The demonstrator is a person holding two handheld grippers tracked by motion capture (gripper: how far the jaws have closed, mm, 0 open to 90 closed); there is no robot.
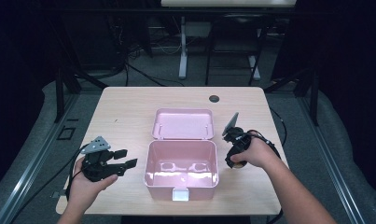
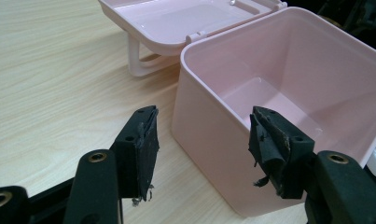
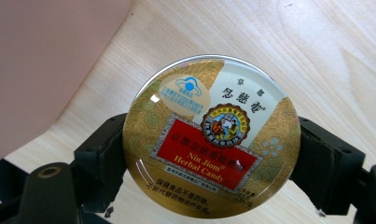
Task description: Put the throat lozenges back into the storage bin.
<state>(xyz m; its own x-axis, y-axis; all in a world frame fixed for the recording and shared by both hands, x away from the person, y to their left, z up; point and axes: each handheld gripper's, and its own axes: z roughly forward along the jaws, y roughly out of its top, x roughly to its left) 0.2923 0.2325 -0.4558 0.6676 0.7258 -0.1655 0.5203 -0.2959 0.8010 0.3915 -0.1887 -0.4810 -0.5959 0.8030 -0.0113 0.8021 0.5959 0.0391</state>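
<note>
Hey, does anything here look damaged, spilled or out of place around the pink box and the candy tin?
One thing: the pads on the left gripper are frayed, with torn black shreds along their edges. Otherwise nothing stands out. The pink box sits open and upright, and the candy tin is clamped squarely in the right gripper, undented.

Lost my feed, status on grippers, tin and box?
Right gripper clamps candy tin beside pink box. Left gripper open, empty. Box lid open, nothing in the way.

Both grippers (image 1: pixel 112 163) (image 1: pixel 235 140) are showing black bodies, brass-ringed screw holes, fraying pads (image 2: pixel 143 140) (torn edges), trailing black cables, grey three-cornered plates (image 1: pixel 96 145).
</note>
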